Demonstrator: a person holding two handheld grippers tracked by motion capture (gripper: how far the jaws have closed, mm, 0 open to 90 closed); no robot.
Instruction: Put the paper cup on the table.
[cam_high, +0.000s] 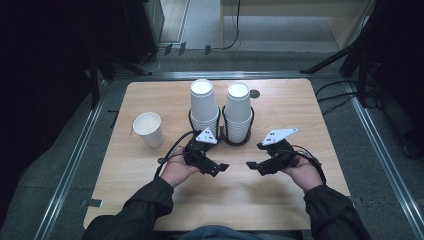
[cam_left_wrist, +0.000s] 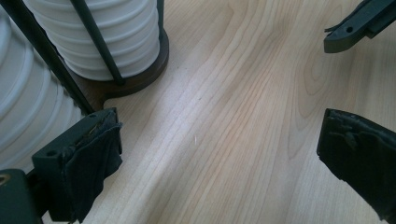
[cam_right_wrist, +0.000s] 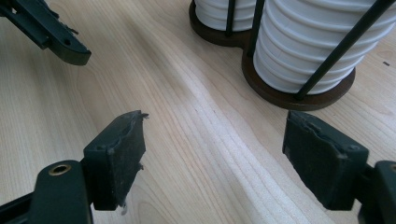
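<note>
Bare table (cam_high: 225, 200) lies open before both grippers — the cup stacks (cam_high: 220, 112) block the way beyond.

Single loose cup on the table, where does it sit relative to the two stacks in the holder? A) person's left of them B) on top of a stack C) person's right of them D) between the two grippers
A: the loose paper cup stands alone on the table, to the left of the cup stacks in the holder.

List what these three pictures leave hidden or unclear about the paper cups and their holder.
- Number of cups in each stack: high view, the rims are too small to count.
- Tops of the stacks: both gripper views, cut off by the upper edge.
- Holder base: partly covered by the cups; its far side is hidden.
- Inside of the single cup: high view, too small to tell.
</note>
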